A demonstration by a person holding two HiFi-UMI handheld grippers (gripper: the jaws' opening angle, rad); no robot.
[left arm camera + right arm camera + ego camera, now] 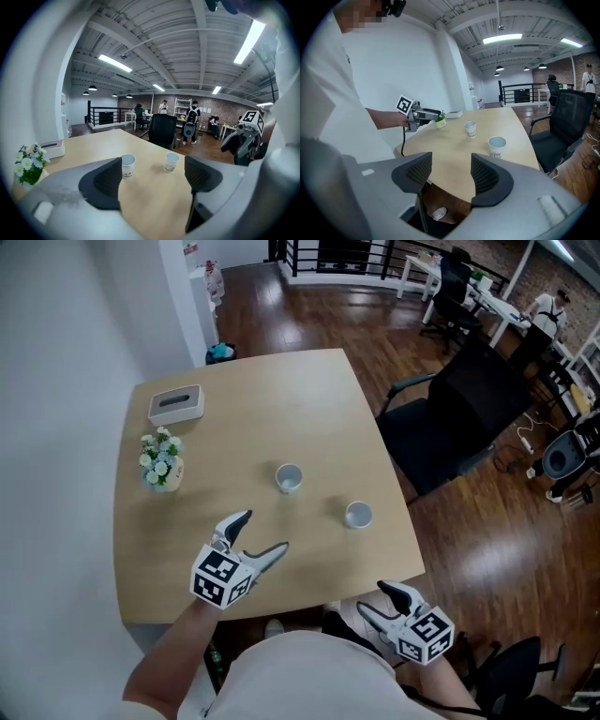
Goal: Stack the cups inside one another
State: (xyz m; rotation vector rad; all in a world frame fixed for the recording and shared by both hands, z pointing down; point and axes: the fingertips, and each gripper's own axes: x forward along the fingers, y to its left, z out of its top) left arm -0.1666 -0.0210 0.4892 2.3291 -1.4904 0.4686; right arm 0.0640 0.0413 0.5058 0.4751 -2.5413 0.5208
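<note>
Two white paper cups stand upright and apart on the wooden table (pixel 281 409): one near the middle (pixel 289 478) (pixel 128 165) (pixel 470 129), the other nearer the right edge (pixel 358 515) (pixel 172 161) (pixel 497 146). My left gripper (pixel 262 538) (pixel 152 176) hovers over the table's front part, open and empty, short of the middle cup. My right gripper (pixel 376 600) (pixel 451 173) hangs open and empty just off the table's front edge, below the right cup.
A white tissue box (pixel 176 404) and a small pot of flowers (pixel 161 460) sit at the table's left side. A black office chair (pixel 469 418) stands to the right of the table. More desks and people are far behind.
</note>
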